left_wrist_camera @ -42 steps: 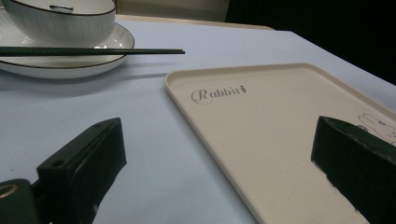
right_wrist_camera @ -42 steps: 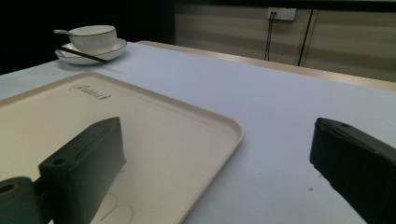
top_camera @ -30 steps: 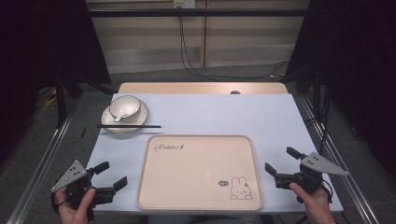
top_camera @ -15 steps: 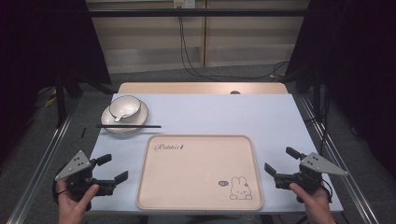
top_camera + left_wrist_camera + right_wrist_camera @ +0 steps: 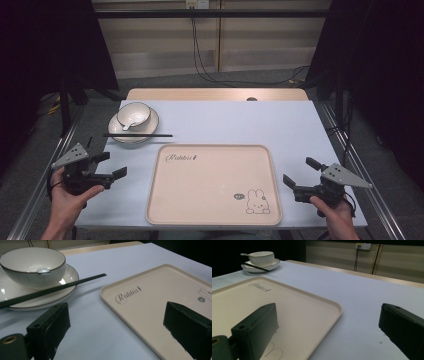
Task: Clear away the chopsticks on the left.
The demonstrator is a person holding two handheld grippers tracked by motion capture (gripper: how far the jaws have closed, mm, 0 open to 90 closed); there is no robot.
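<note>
on the plate (image 5: 116, 131) sits a bowl (image 5: 134, 114) with a spoon (image 5: 127, 124) inside, chopsticks (image 5: 137, 135) across the rim. beside it the tray (image 5: 212, 185) holds nothing. left gripper (image 5: 113, 167) and right gripper (image 5: 299, 172) both gape wide, holding nothing.

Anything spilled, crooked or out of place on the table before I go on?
Nothing is spilled or broken. The one loose item: the black chopsticks lie across the plate, tips overhanging toward the tray, so they might roll. The bowl with its spoon sits upright.

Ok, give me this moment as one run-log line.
left hand-held gripper: open, empty, near plate | right hand-held gripper: open, empty, beside tray | chopsticks: across plate | bowl: on plate
</note>
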